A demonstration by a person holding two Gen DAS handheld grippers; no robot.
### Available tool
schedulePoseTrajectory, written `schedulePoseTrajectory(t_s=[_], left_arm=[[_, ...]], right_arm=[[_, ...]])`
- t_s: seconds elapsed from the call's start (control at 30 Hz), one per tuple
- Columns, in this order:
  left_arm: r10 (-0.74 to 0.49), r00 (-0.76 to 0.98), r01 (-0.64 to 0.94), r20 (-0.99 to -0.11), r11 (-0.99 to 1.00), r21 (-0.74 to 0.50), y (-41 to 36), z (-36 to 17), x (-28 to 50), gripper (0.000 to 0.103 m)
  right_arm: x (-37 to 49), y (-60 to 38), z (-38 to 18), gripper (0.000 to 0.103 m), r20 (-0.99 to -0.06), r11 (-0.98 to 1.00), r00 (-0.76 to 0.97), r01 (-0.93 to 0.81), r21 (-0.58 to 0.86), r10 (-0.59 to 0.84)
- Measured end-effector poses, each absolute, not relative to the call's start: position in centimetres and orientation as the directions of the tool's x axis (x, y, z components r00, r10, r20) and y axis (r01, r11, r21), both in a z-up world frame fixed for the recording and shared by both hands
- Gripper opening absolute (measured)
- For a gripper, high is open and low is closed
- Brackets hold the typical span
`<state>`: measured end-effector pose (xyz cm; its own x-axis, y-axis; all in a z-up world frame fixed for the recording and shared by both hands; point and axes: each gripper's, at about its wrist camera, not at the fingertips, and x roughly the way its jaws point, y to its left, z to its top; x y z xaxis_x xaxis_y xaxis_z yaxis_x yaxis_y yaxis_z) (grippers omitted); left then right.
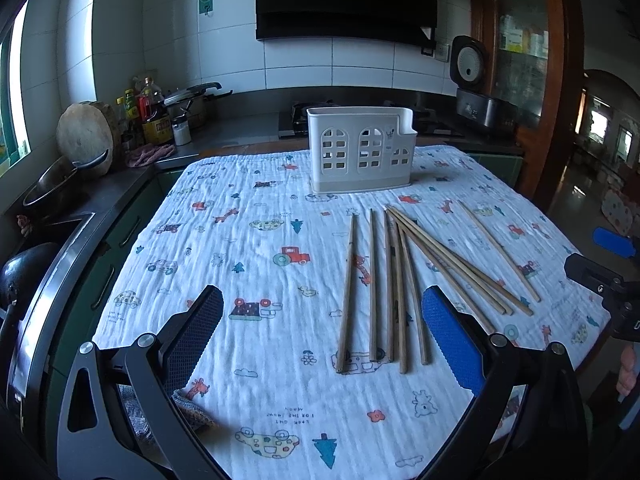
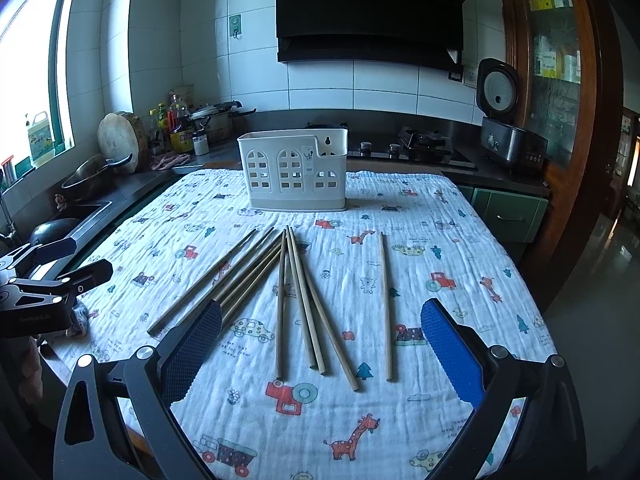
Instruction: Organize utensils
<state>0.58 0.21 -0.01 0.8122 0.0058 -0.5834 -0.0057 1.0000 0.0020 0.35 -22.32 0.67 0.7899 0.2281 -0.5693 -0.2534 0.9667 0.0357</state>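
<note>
Slim wooden chopsticks (image 2: 304,300) fanned on crinkled cloth (image 2: 440,240), perforated white plastic holder (image 2: 294,176) upright

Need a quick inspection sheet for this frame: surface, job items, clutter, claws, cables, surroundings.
Surface: table under a white cartoon-print cloth, wrinkled but lying flat.
Job's things: loose wooden chopsticks fanned on the cloth, some crossing, one lone chopstick apart on the right; white utensil holder upright behind them, nothing seen in it.
Clutter: small grey cloth at the table's near left edge.
Claws: left claw open, holds nothing; right claw open, holds nothing; both hang above the cloth.
Cables: nothing seen.
Surroundings: kitchen counter with oil bottles, chopping block, gas hob, rice cooker, range hood.
</note>
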Motion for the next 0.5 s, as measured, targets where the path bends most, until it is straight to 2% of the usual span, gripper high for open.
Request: schedulePoseTrajectory(t_s=[0.5], left_arm=[[0.010, 0.806, -0.010, -0.592, 1.000, 0.004, 0.29, -0.41, 1.09, 0.098]], right_arm=[[0.82, -22.34, 0.07, 0.097, -0.581, 0.967, 0.781, -0.252, 0.040, 0.228]])
